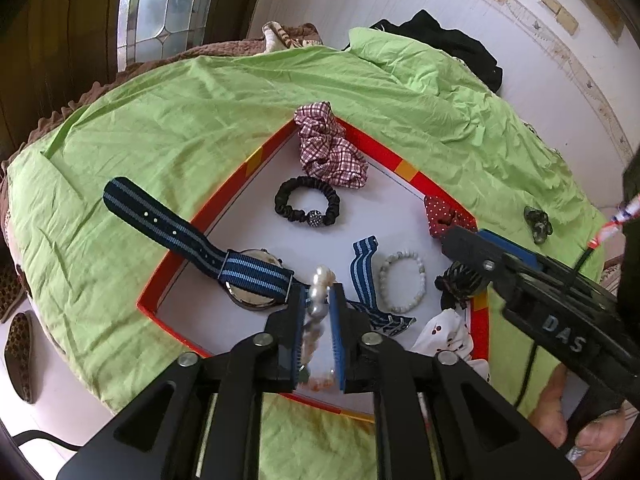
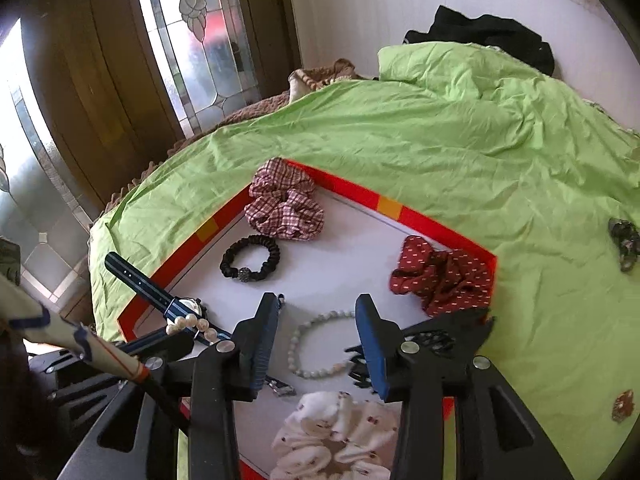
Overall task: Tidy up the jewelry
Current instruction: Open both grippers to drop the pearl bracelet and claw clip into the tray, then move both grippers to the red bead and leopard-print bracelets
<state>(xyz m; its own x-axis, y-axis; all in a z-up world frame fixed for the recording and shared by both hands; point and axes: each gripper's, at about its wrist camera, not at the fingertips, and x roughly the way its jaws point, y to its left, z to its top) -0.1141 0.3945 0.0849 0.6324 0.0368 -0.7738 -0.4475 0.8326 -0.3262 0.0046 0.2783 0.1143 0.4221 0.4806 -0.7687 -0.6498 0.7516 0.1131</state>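
A red-rimmed white tray (image 1: 240, 184) lies on the green sheet. My left gripper (image 1: 320, 300) is shut on a pearl bracelet (image 1: 320, 288), held just above the tray's near left part, beside the watch with a blue striped strap (image 1: 240, 276). The pearls also show in the right wrist view (image 2: 192, 324). My right gripper (image 2: 316, 312) is open and empty above a pale bead bracelet (image 2: 316, 344) in the tray; the bracelet also shows in the left wrist view (image 1: 402, 280).
In the tray: checked scrunchie (image 1: 328, 148), black hair tie (image 1: 308, 202), red dotted scrunchie (image 2: 440, 276), white printed scrunchie (image 2: 336, 436), black claw clip (image 2: 424, 340), striped strap (image 1: 364, 272). A dark scrunchie (image 2: 624, 244) and a small brown item (image 2: 622, 404) lie on the sheet.
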